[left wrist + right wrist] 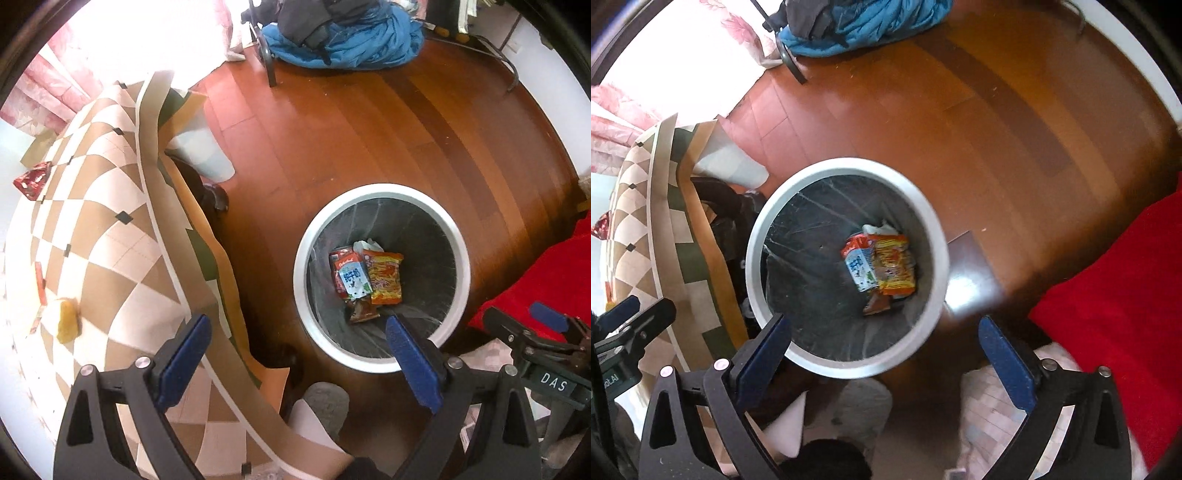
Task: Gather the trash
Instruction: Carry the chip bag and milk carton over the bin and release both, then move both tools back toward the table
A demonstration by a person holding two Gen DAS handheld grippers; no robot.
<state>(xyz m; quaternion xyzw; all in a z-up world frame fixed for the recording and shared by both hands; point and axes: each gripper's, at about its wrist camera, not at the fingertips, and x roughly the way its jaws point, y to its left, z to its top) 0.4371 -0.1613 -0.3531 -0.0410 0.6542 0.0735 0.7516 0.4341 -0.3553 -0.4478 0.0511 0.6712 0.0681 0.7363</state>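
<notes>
Both grippers, left gripper (297, 332) and right gripper (882, 332), hang wide open and empty above the bin (382, 192); remaining red wrapper (32, 181) lies on the table (110, 229) far left, nearer the left gripper

Wrappers (882, 267) and carton (354, 282) lie inside white-rimmed bin (846, 166).

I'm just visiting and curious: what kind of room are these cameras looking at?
Probably a room in a home: a wooden floor, a table under a checked tablecloth, a blue jacket heaped on a chair, and a white-rimmed trash bin holding snack wrappers.
</notes>
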